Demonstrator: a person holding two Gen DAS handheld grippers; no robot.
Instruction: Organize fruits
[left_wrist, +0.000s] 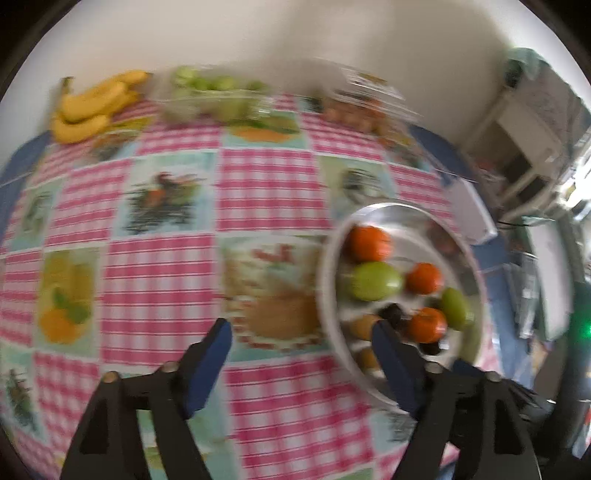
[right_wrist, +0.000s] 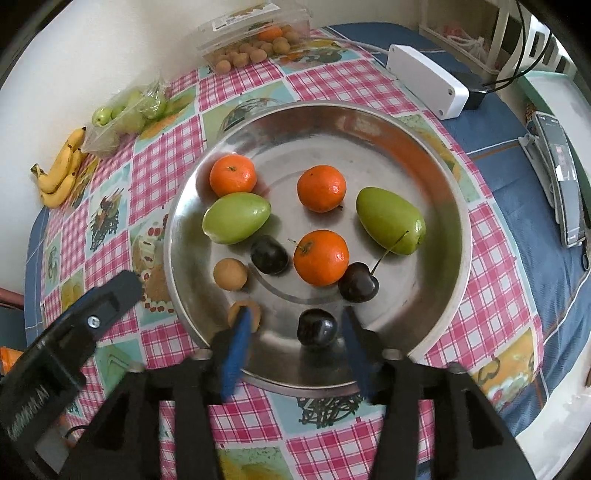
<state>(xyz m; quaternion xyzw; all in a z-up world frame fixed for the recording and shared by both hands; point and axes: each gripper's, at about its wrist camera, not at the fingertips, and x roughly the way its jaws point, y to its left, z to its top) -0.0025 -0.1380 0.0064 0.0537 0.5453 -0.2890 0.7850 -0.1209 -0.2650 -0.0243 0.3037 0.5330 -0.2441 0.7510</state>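
Observation:
A round metal tray (right_wrist: 436, 177) holds three mandarins (right_wrist: 320, 257), two green fruits (right_wrist: 236, 218), three dark cherries (right_wrist: 317, 328) and two small brown longans (right_wrist: 230, 274). My right gripper (right_wrist: 295, 325) is open above the tray's near rim, its fingers either side of one cherry without touching it. My left gripper (left_wrist: 301, 328) is open and empty over the tablecloth, left of the tray (left_wrist: 332, 266); it shows in the right wrist view (right_wrist: 92, 306) too.
Bananas (right_wrist: 61, 173), a bag of green fruits (right_wrist: 129, 110) and a clear box of longans (right_wrist: 255, 44) lie along the wall. A white box (right_wrist: 428, 79) and a phone (right_wrist: 565, 184) lie to the right on the blue cloth.

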